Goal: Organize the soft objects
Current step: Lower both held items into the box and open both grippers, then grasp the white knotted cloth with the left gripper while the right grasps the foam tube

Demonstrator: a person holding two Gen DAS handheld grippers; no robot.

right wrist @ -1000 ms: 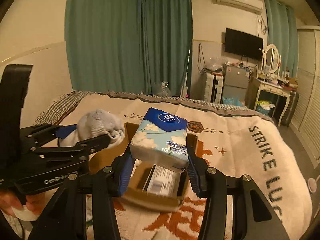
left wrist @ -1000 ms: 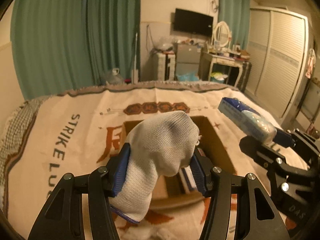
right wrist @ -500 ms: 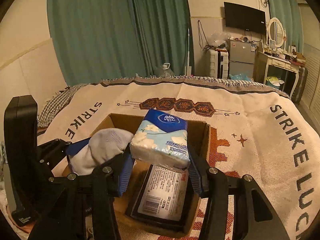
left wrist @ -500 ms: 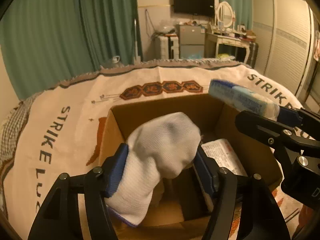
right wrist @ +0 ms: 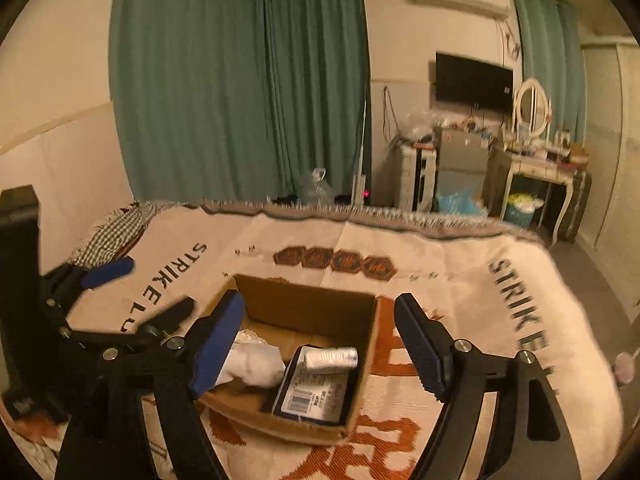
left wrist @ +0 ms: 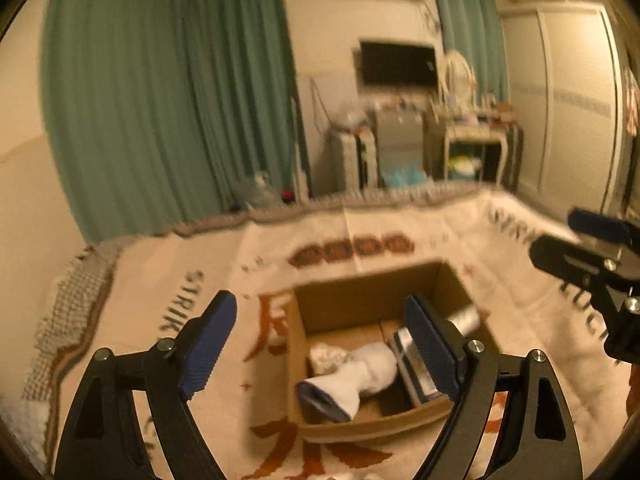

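- Left gripper (left wrist: 320, 344) hangs above the bed, jaws spread wide apart, nothing between the blue pads (left wrist: 430, 346).
- Right gripper (right wrist: 320, 348) sits just as high, jaws wide apart too, both empty.
- Down below, the cardboard box (left wrist: 340, 292) lies open on the blanket (left wrist: 140, 304), cream with orange characters and black lettering.
- There's the sock (left wrist: 360, 376), white with a dark cuff, lying on its side on the box floor, left half, cuff toward the near wall.
- From the right wrist camera the same sock (right wrist: 256, 364) shows as a pale bundle partly hidden behind the left pad of that gripper.
- A crumpled bit of white cloth (left wrist: 326, 354) sits just behind the sock, touching it.
- The tissue pack (right wrist: 330, 359) lies in the right half of the box, resting on top of a flat dark package (right wrist: 312, 394) with a white barcode label.
- In the left wrist camera the tissue pack (left wrist: 464, 318) is blurred, peeking out beside the right pad.
- Each gripper shows in the other's camera: the right one (left wrist: 592, 252) at the right edge, the left one (right wrist: 132, 288) low on the left.
- Background: green curtains (right wrist: 240, 92), a television (right wrist: 474, 82) on the wall, a dressing table with an oval mirror (right wrist: 532, 106).
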